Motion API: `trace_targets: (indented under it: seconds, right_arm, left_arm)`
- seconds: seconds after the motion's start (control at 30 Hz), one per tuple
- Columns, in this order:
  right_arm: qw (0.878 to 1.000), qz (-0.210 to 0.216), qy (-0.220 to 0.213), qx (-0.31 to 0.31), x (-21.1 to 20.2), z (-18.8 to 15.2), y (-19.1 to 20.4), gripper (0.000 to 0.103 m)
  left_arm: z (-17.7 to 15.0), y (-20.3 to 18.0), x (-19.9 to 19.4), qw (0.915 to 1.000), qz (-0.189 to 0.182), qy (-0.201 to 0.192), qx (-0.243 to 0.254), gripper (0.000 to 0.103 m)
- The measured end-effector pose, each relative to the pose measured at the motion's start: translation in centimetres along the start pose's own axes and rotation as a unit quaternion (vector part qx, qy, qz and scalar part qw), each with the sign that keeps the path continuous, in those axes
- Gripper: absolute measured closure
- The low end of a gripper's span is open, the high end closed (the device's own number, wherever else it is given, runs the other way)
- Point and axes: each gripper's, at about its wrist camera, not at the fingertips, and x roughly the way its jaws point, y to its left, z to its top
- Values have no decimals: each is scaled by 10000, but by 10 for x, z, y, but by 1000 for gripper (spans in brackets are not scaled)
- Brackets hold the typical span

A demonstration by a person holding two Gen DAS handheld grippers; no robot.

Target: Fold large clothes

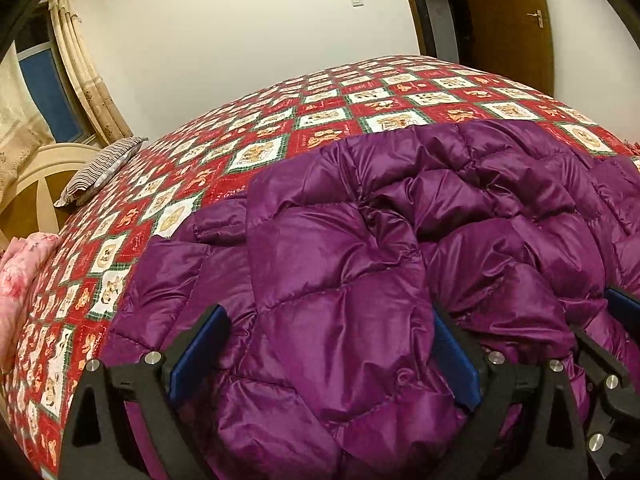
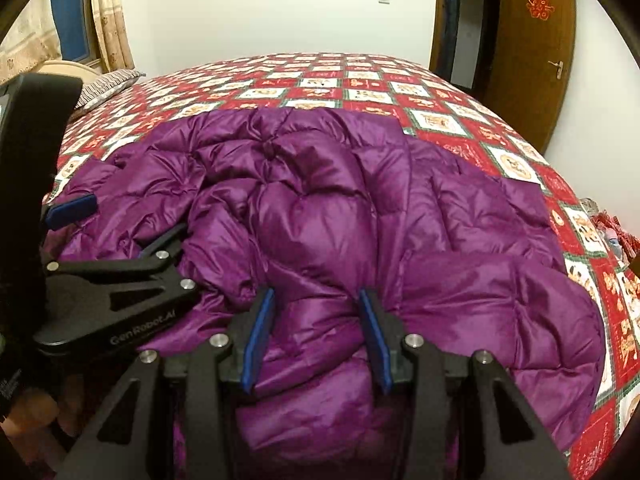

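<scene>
A puffy purple quilted jacket (image 1: 400,220) (image 2: 320,184) lies crumpled on the near part of a bed covered with a red and white patchwork quilt (image 1: 280,120) (image 2: 360,80). My left gripper (image 1: 326,336) stands wide open over the jacket's near left part, and a fat fold bulges up between its blue pads. My right gripper (image 2: 316,320) sits just to its right, with the blue pads pressed into a gathered fold at the jacket's near edge. The left gripper's black frame and one blue fingertip (image 2: 72,210) show at the left of the right wrist view.
A striped pillow (image 1: 100,170) lies at the far left of the bed, by a cream headboard (image 1: 44,168). Pink floral bedding (image 1: 20,280) is bunched at the left edge. A wooden door (image 2: 532,60) stands open at the far right. A hand (image 2: 28,412) shows at the lower left.
</scene>
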Motion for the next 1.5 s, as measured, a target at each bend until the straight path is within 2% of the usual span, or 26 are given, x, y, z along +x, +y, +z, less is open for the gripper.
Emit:
trace_targets:
  seconds: [0.93,1.17,1.27,1.33,1.43,1.5]
  right_arm:
    - [9999,-114,0,-84,-1,-2,3,55]
    - [9998,-135,81,-150,-2,2,3,55]
    - [9997,76,190,-121,-17,6,-8,52]
    - [9998,138,126,30,-38,5,-19,45]
    - [9998,195,70,23,-74,-8,-35,40]
    - [9995,239,178,109,-90,-24,-49,35]
  left_arm:
    - [-1,-6,-3,9998,179,-64,112,4]
    - [4,-5,-7,9996,171,31,217,4]
    - [7,11,-29,9996,177,25,200,4]
    - [1,29,-58,9997,150,-116,160,5]
    - [-25,54,-99,9995,53,-301,114,5]
    - [-51,69,-123,9990,157,-382,162,5]
